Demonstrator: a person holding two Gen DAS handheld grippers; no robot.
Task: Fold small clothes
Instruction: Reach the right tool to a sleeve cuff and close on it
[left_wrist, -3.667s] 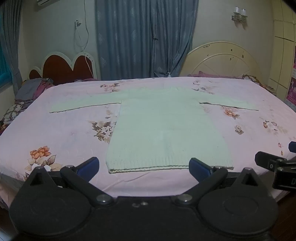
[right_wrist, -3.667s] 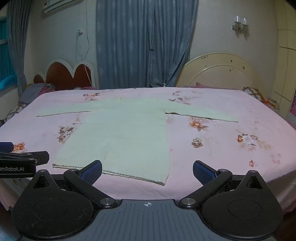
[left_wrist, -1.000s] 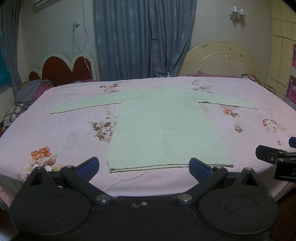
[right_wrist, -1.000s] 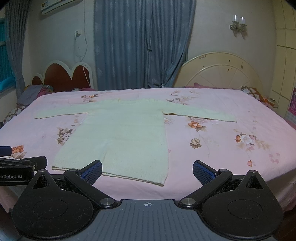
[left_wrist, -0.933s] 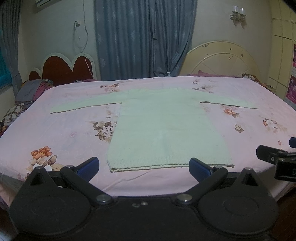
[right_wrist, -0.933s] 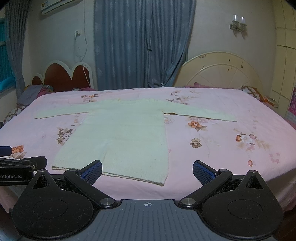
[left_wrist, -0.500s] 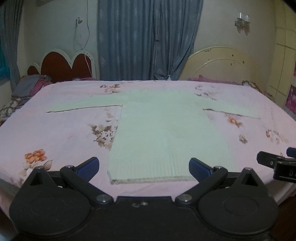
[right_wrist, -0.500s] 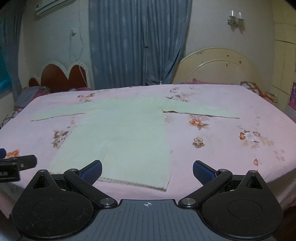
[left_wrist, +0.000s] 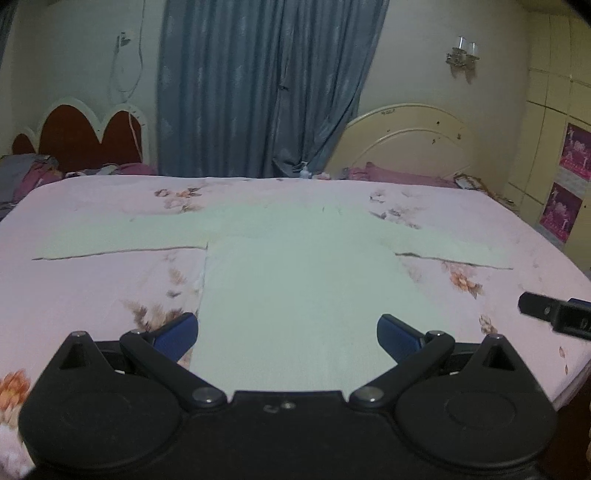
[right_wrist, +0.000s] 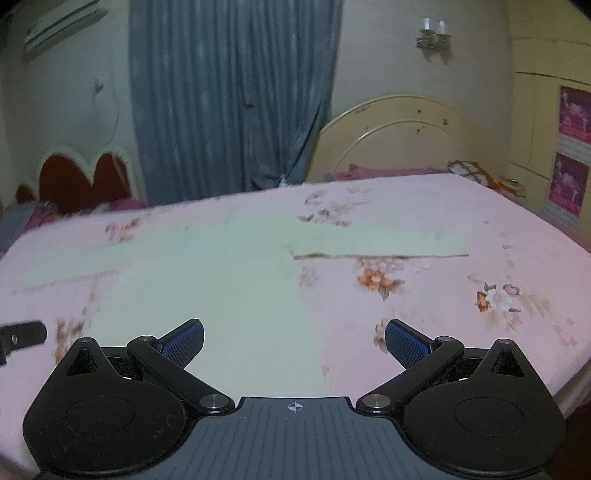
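Note:
A pale green knit sweater (left_wrist: 295, 288) lies flat on the pink floral bed, both sleeves spread out sideways; it also shows in the right wrist view (right_wrist: 207, 288). My left gripper (left_wrist: 287, 334) is open and empty, over the sweater's lower body; the hem is hidden behind it. My right gripper (right_wrist: 294, 341) is open and empty, over the sweater's lower right side edge. The right sleeve (right_wrist: 380, 242) stretches away ahead of it. Each gripper's tip shows at the edge of the other's view.
The bed sheet (left_wrist: 92, 288) spreads wide around the sweater. Two headboards (left_wrist: 406, 144) and a blue curtain (left_wrist: 258, 92) stand behind the bed. Pillows and bedding (left_wrist: 26, 177) lie at the far left. The bed's right edge drops off at the right (right_wrist: 569, 384).
Both grippers have moved forward and come in over the bed, so the sweater looks larger and its hem has slipped behind the grippers. The right gripper also swung rightward. Both stay open.

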